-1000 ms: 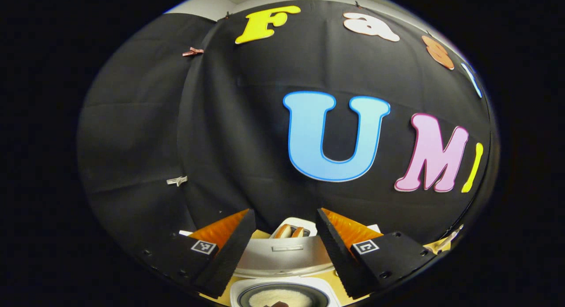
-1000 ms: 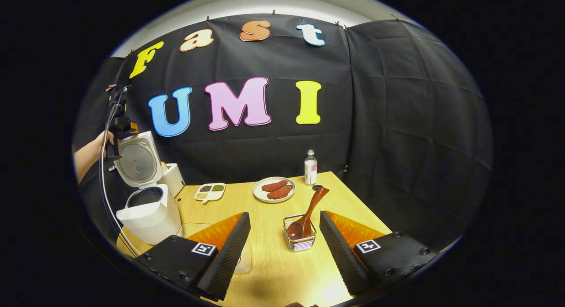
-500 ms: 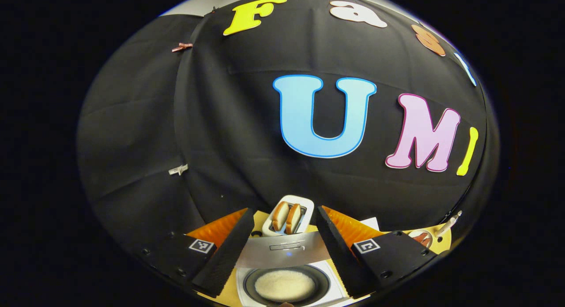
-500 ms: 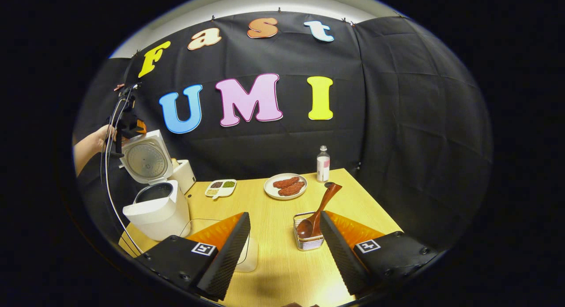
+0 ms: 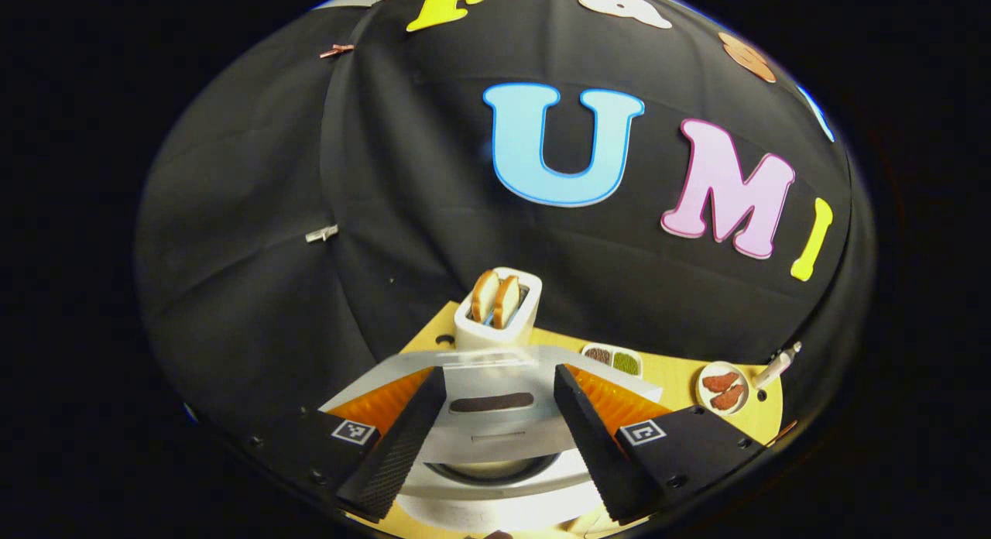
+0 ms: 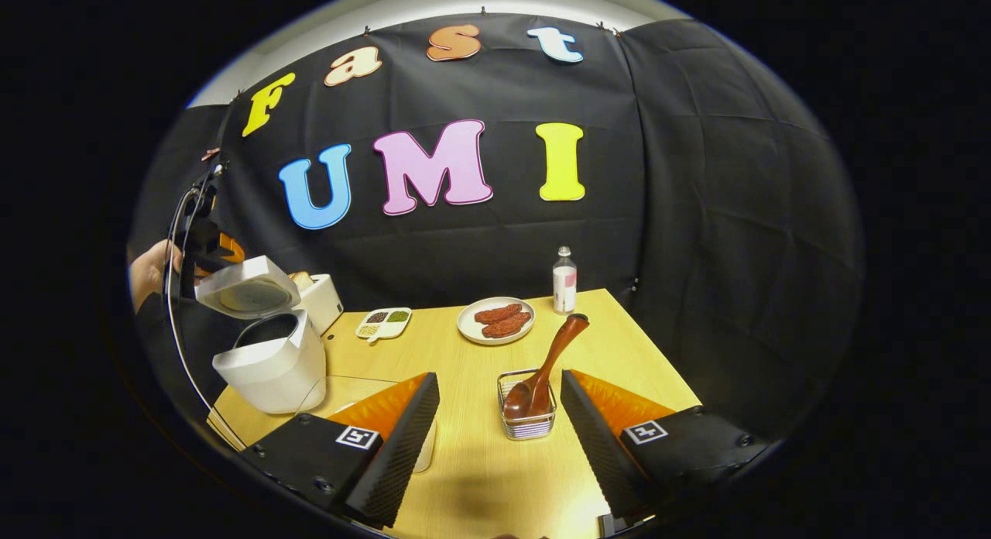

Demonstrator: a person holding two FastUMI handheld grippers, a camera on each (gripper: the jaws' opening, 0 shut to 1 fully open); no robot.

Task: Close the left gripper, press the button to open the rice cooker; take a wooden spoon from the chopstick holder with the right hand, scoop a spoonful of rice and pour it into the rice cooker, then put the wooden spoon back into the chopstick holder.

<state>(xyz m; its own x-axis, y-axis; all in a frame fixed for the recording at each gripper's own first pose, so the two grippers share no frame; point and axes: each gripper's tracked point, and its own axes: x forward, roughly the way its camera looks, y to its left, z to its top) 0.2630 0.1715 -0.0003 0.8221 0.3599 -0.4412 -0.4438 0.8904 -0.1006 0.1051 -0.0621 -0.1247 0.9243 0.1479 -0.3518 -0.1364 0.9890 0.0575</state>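
Rice cooker sits at the table's left front edge, lid half lowered over the pot. Left gripper spread wide just above the lid, a hand behind it. Wooden spoon leans in the wire chopstick holder mid-table, bare tabletop around. Right gripper wide open, empty, near the holder. Toaster stands behind the cooker.

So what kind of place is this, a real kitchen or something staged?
Most likely a staged booth set up like a kitchen counter, not a real kitchen. A black cloth wall hangs behind a small wooden table that carries a rice cooker, a toaster with bread, and a plate of food.
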